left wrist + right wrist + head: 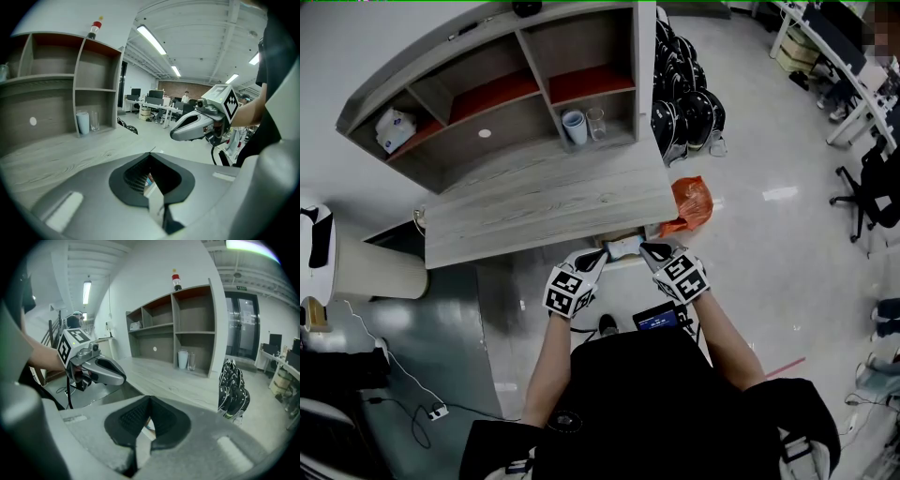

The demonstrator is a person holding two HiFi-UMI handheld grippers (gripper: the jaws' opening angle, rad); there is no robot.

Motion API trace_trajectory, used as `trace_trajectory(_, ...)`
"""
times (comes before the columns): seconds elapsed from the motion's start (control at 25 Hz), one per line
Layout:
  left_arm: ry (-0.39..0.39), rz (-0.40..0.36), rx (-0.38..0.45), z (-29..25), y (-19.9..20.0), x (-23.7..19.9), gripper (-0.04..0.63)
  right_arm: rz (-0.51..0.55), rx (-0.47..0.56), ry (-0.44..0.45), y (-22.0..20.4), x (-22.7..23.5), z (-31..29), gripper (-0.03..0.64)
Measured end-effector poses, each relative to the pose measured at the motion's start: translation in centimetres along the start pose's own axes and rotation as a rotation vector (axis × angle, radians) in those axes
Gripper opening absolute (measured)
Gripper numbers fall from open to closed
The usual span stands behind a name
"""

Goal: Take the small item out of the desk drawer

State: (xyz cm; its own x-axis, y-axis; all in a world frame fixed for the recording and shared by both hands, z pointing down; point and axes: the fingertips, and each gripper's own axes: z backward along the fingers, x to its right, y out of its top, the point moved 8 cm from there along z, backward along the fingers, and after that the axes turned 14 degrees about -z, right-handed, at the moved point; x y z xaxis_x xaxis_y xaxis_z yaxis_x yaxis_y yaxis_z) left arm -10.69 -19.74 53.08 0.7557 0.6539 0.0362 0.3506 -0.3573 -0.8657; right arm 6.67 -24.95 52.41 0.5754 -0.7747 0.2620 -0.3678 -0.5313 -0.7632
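At the tabletop (544, 202) edge, left tongs (602, 254) and right tongs (648, 249) sit closed, empty, flanking the drawer (623, 247); the small item seems not yet out

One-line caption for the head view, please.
Person at a wooden desk, left gripper and right gripper, both shut, poised at the drawer under its front edge.

An office: desks (158, 107) with monitors (154, 94), a swivel chair (862, 190), ceiling strip lights (151, 40).
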Motion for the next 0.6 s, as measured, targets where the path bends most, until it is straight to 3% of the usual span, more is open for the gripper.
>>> trace_trajectory(0.6,0.054,0.042,-0.055,-2.6,0.7,2.6,0.0,-0.027,-0.036,0.07,-2.1,4.0,1.5,0.0)
